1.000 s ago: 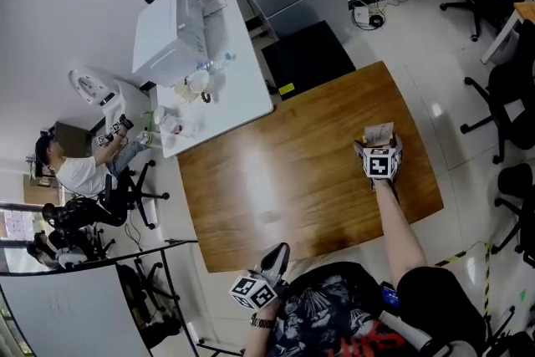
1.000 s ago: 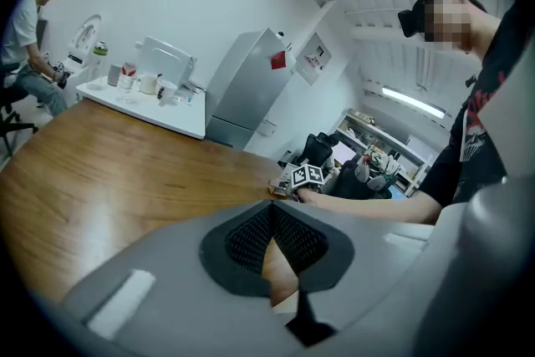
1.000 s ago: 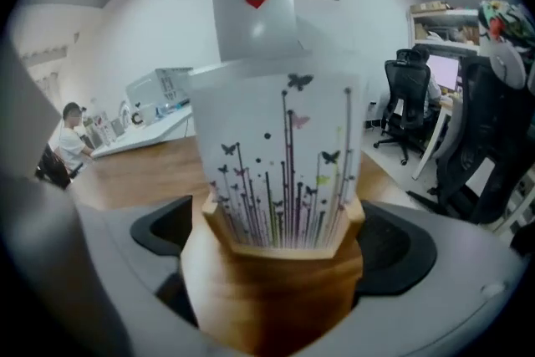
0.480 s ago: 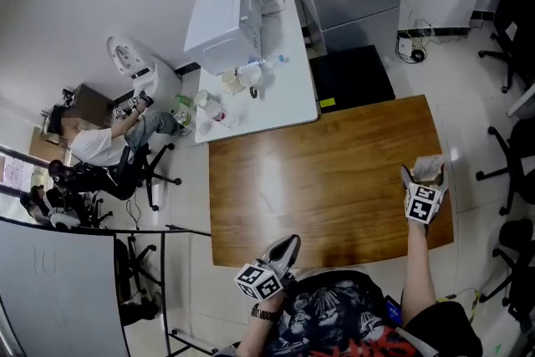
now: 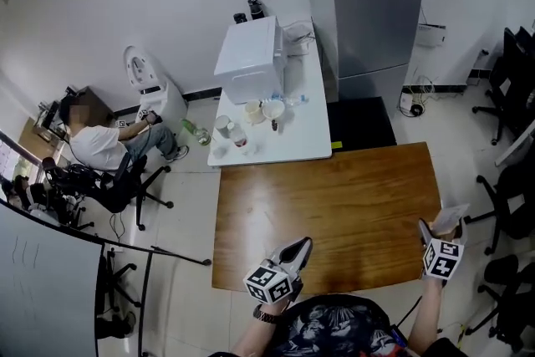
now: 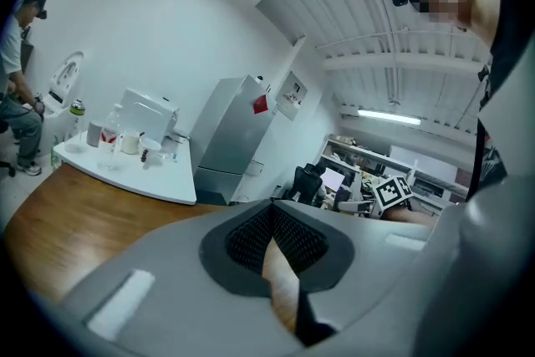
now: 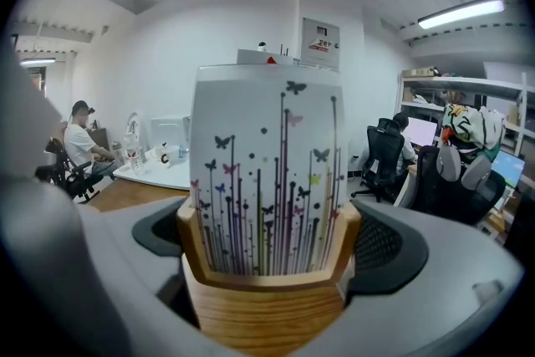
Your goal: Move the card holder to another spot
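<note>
**Head view, with both gripper views: carry phase of the transfer.**

My right claw [image 5: 440, 232] is closed on the card holder [image 7: 266, 297]. In the right gripper view the two jaws press against the sides of its wooden base. A sheaf of cards [image 7: 267, 163], printed with butterflies and thin vertical stems, stands upright in the slot. The holder is held level and upright, and it appears to be lifted, since no surface shows directly beneath it.

In the head view the holder sits at the near right corner of the wooden tabletop [image 5: 326, 196]. I cannot tell whether it hangs above the corner itself or just past the right edge.

My left claw [image 5: 301, 247] hovers at the near edge of the tabletop, well apart from the right one. Its jaws are drawn together with nothing between them. It takes no part in the carry.

The wood surface is bare. A white tabletop [image 5: 313, 148] with cups and a white box abuts its far side. A grey refrigerator [image 5: 372, 4] stands behind that, and a seated person [image 5: 96, 148] is at far left.

**Progress.** I judge the pick-up done, because the holder is secured and off the surface. What is left is to choose a new place, lower the holder until its base rests flat, open the right claw and back away. The bare tabletop offers plenty of room for this. The loose cards call for a level, gentle descent, as a tilt could spill them from the slot.
</note>
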The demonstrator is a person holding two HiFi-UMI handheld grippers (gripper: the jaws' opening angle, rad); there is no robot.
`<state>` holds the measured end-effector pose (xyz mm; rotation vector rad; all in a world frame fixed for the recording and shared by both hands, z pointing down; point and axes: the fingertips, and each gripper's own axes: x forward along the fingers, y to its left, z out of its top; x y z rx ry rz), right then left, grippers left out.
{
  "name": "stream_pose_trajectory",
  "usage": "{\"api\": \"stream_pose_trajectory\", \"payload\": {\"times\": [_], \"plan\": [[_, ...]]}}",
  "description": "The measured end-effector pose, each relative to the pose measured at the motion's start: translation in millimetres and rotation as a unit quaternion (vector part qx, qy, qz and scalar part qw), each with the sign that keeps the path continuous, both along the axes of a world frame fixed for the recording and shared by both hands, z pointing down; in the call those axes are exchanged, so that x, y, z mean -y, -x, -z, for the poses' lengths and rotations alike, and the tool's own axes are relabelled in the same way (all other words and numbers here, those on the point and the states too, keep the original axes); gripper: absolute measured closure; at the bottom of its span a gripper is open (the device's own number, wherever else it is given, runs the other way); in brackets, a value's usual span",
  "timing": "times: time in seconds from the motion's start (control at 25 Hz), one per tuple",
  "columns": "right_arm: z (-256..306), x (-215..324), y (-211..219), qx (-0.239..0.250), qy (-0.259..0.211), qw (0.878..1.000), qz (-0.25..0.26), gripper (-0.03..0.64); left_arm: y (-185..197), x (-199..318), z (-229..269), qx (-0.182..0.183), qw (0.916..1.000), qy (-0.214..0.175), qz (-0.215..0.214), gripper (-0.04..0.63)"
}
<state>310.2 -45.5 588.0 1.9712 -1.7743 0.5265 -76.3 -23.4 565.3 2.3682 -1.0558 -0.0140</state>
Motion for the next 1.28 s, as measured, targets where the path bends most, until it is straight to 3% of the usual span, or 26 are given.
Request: {"api": "stream_pose_trajectory", "payload": {"times": [0.2,0.4,0.64,0.76,0.88,1.0,1.16,1.28], "plan": [[15.0,-13.6,14.3,0.012,-0.011,1.000,-0.014,0.051,-7.4,-2.0,23.8,-0.035,0.9979,-0.045,-0.032,0.595],[10.2,-16.1,21.2,0.017,-0.010,1.000,-0.005,0.051,-10.9,-3.4,29.8,-0.074,0.9952,-0.048,-0.043,0.595],[13.8,-6.8,27.7,0.019,-0.009,1.000,0.007,0.051,-4.8,-1.5,18.7,-0.033,0.9984,-0.026,-0.038,0.595],[10.4,9.7,49.2,0.030,-0.009,0.999,0.044,0.051,8.1,0.7,14.4,-0.026,0.9994,-0.018,-0.015,0.595],[-6.7,37.9,100.8,0.049,-0.003,0.991,0.121,0.051,26.3,2.2,11.5,-0.026,0.9993,-0.006,0.025,0.595],[-33.8,57.8,179.4,0.097,0.017,0.978,0.186,0.051,47.5,-9.8,15.3,-0.016,0.9982,0.008,0.058,0.595],[-76.3,82.3,322.5,0.118,0.023,0.953,0.277,0.051,92.6,-37.5,18.7,-0.002,0.9934,0.024,0.112,0.595],[-135.3,99.1,426.6,0.106,0.022,0.932,0.345,0.052,132.4,-69.4,11.8,0.009,0.9825,0.050,0.180,0.595]]}}
